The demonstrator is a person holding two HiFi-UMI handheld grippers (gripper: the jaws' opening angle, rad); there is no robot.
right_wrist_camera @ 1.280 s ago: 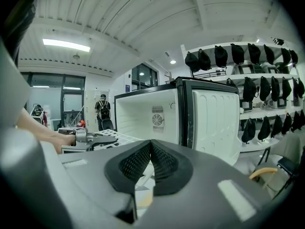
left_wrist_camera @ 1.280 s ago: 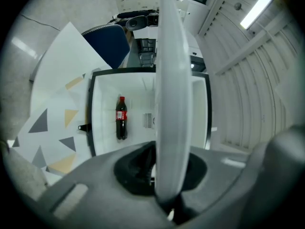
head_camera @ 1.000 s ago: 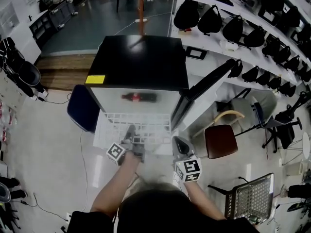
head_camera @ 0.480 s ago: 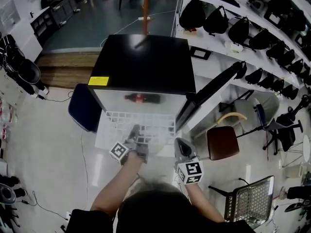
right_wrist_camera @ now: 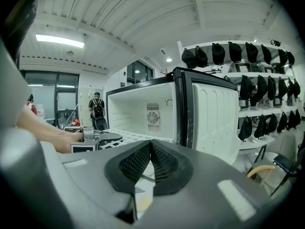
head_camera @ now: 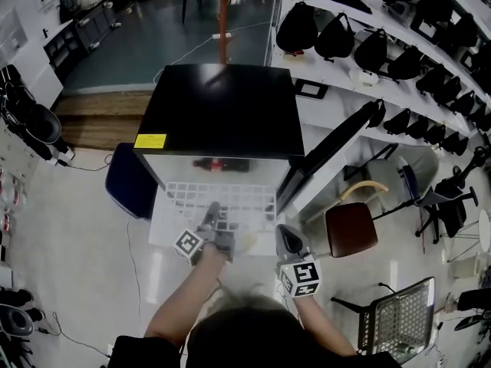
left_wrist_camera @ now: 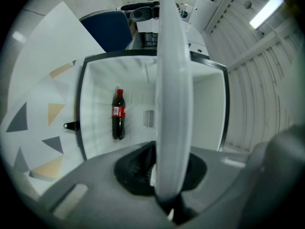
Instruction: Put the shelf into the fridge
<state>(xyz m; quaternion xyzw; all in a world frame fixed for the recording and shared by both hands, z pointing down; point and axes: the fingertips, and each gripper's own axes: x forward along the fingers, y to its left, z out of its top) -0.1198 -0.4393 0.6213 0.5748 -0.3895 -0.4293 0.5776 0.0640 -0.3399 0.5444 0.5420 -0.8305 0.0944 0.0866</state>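
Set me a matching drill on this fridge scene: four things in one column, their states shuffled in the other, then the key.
Things
1. shelf
2. bottle
3. fridge door
4. right gripper

States
A. swung open
B. jaws together, nothing between them
C. inside the fridge
D. clamped in the jaws of the left gripper

Pairs: 1-D, 2-C, 3-A, 4-B

A bottle (head_camera: 221, 165) (red label) lies sideways between a blue chair (head_camera: 130, 181) and a brown chair (head_camera: 350, 229), with black bags (head_camera: 335, 37) on racks (head_camera: 430, 60).
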